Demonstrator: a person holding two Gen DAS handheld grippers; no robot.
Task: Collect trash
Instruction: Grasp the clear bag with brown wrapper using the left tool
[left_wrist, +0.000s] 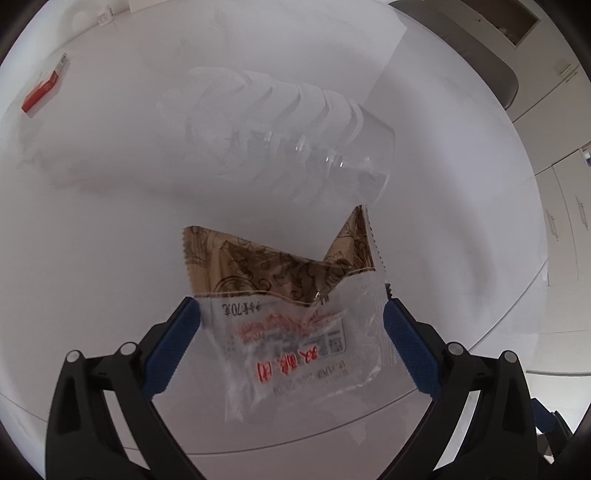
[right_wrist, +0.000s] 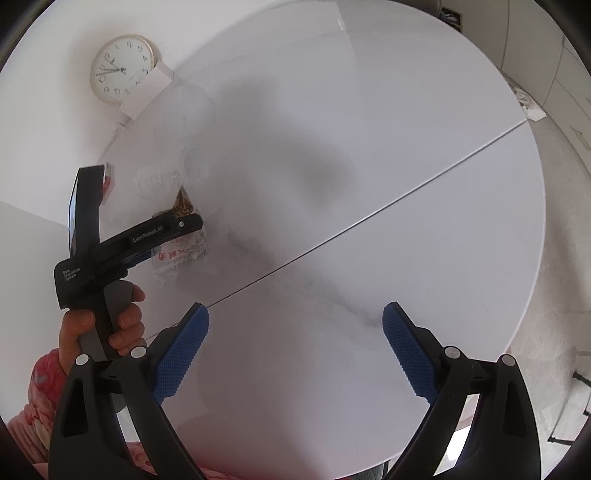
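One clear snack wrapper (left_wrist: 295, 325), printed with red Chinese characters and a brown patterned band, is seen lying on the white round table (left_wrist: 110, 258) between the spread blue pads of the left gripper (left_wrist: 291, 325); whether they touch it cannot be told. Just beyond it lies one crushed clear plastic bottle (left_wrist: 288, 144). One red-and-white box (left_wrist: 42, 88) sits well apart. The right gripper (right_wrist: 295, 325) is held spread over bare tabletop. "GenRobot.AI" is read on the left gripper; one wall clock (right_wrist: 122, 68) is visible.
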